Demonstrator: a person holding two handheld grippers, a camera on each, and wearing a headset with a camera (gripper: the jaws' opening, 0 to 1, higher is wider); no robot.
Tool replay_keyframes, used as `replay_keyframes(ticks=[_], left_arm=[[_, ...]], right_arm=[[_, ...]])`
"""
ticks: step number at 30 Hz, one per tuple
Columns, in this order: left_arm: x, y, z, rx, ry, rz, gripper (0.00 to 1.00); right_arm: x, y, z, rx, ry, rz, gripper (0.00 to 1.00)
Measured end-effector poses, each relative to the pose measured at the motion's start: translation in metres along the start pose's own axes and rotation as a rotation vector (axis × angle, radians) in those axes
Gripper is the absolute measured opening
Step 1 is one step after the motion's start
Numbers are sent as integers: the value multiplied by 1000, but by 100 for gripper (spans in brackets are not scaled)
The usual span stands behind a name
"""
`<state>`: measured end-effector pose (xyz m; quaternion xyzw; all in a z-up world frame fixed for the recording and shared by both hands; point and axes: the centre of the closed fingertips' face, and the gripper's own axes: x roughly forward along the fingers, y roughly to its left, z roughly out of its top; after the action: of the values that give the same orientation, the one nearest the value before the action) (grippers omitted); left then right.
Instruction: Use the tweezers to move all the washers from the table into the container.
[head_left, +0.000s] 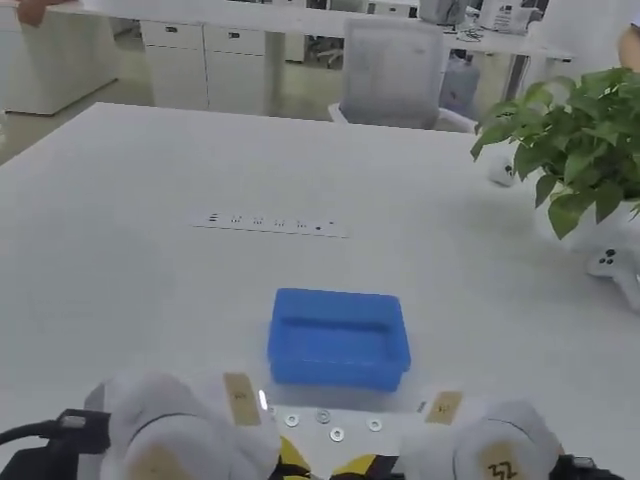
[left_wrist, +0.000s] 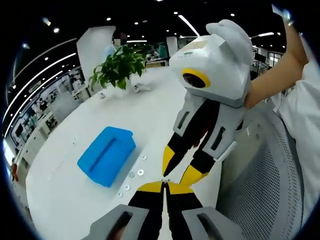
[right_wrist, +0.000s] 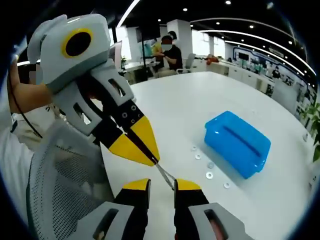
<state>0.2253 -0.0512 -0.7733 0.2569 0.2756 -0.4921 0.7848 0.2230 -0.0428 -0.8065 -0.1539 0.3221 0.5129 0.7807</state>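
A: Grip state?
B: Left claw (right_wrist: 153, 159) clamped on the tweezers (right_wrist: 165, 174). Right claw (right_wrist: 162, 186) has its jaws apart, with the tweezers' end between them.
A: Washers (right_wrist: 209, 175)?
B: Loose on the desk (right_wrist: 200, 100), scattered just beside the blue container (right_wrist: 237, 142). They're beyond both claws, touching neither. In the head view they lie between container and claws.

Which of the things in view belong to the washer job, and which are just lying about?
For the job: the tweezers held between the grippers, the washers on the table, the blue container.

Just lying about: the potted plant, the socket strip set in the table, the chair on the far side.
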Motion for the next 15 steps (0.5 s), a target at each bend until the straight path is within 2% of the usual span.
replay_keyframes(ticks=[3,4,6,9,11,15], left_arm=[[-2,-3,2,36,8,-12,0],[-3,-4,2,57,24,-20,0],[-4,-7,4,91,27,-31,0],[-5,-11,6,92,26,-61,0],[-5,-10,6,120,34,-65,0],[-6,-11,7,138,32,-77,0]], right_arm=[[2,2,5,-12,-11,9,16],[2,2,6,-34,-9,7,16],[2,4,9,-71,-9,14,15],[4,6,11,-101,-11,37,8],[5,7,11,-118,-7,40,7],[5,9,12,-137,-11,52,3]])
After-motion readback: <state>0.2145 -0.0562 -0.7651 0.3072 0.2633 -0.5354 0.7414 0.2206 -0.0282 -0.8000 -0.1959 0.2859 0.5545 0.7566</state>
